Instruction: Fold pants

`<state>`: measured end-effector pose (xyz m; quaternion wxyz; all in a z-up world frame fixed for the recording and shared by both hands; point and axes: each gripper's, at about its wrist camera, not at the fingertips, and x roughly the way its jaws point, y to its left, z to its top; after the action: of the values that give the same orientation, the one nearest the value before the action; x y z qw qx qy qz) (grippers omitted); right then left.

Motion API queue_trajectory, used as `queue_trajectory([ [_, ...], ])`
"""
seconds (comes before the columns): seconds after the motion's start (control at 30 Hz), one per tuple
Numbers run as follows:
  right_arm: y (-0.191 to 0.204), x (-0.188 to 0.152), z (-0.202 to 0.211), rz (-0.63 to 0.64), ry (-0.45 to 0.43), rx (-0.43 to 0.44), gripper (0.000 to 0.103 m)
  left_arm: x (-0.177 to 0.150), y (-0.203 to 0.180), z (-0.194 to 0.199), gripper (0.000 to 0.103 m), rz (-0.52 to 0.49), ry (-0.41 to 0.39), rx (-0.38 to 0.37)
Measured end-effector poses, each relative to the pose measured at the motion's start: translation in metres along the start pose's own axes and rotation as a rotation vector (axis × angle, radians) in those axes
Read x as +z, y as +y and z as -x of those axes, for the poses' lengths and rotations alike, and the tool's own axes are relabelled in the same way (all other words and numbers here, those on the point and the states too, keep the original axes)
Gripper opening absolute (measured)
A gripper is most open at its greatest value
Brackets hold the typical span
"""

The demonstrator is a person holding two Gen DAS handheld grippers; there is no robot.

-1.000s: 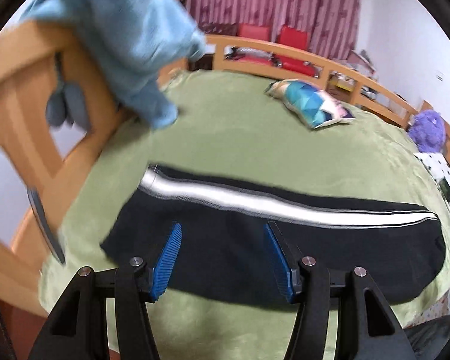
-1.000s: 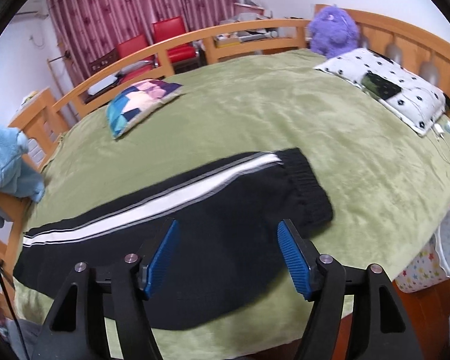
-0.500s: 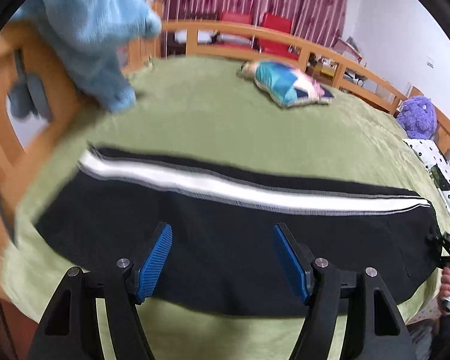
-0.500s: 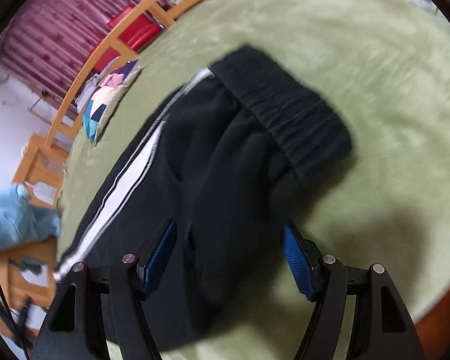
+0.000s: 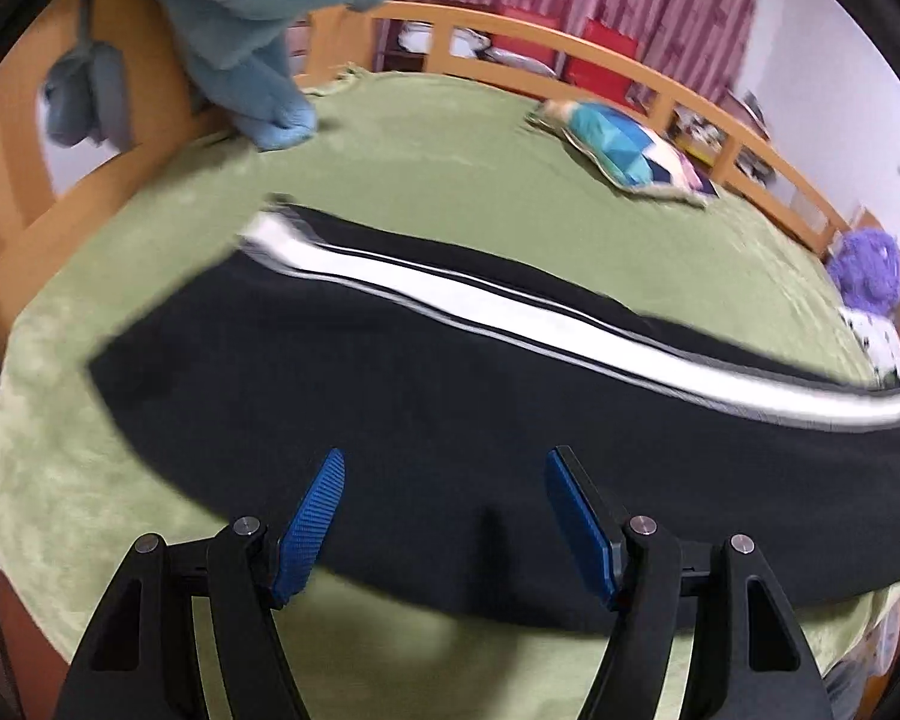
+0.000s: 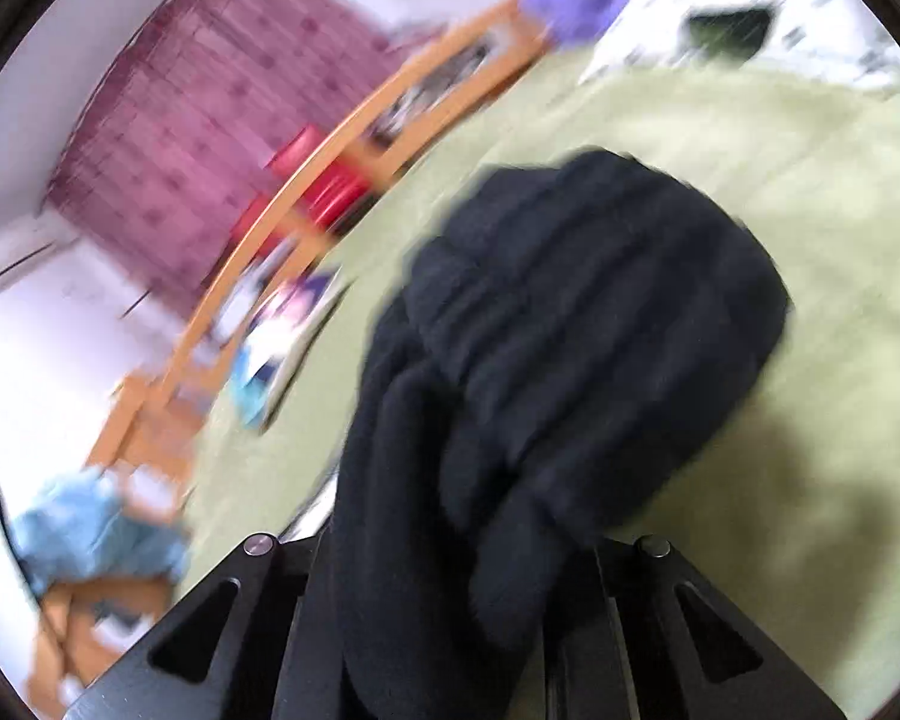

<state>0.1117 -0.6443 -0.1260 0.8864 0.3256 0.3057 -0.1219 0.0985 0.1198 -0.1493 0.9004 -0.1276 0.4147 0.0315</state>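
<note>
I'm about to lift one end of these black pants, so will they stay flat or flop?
Probably flop: the pants already bunch in soft folds between the closing right gripper. The fabric looks thick, so likely hefty. On the green blanket they may drag rather than slide.

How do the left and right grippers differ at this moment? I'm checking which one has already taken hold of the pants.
The left gripper stands open, its blue pads bare above the black pants, gripping nothing. The right gripper is closing with the bunched waistband end of the pants between its fingers, its pads hidden by cloth. The left wrist view shows the pants flat on the green blanket; the right shows them gathered. Both point down at the same pants.
</note>
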Motion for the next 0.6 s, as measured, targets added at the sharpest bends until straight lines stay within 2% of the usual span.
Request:
queue_trajectory([
  [0.03,-0.003,-0.002,-0.011,0.054,0.058,-0.081,0.045,0.002,0.007,0.001,0.068,0.014,-0.004,0.003],
  [0.07,-0.01,-0.01,-0.028,0.085,0.16,-0.146,0.044,0.002,0.014,0.001,0.068,0.025,-0.007,0.01],
  [0.13,-0.02,-0.028,-0.041,0.065,0.249,-0.216,0.044,0.005,0.025,0.0,0.068,0.04,-0.012,0.02],
  [0.27,-0.012,-0.049,-0.019,0.108,0.188,-0.28,0.047,0.021,0.039,-0.004,0.068,0.034,-0.019,0.006],
  [0.43,0.024,-0.065,0.011,0.216,0.165,-0.417,0.05,0.058,0.049,-0.026,0.068,-0.006,-0.025,0.066],
  [0.53,0.048,-0.066,0.023,0.277,0.12,-0.441,0.056,0.084,0.052,-0.045,0.067,-0.045,-0.018,0.103],
  [0.6,0.063,-0.075,0.032,0.297,0.085,-0.444,0.059,0.1,0.055,-0.058,0.063,-0.049,-0.012,0.095],
])
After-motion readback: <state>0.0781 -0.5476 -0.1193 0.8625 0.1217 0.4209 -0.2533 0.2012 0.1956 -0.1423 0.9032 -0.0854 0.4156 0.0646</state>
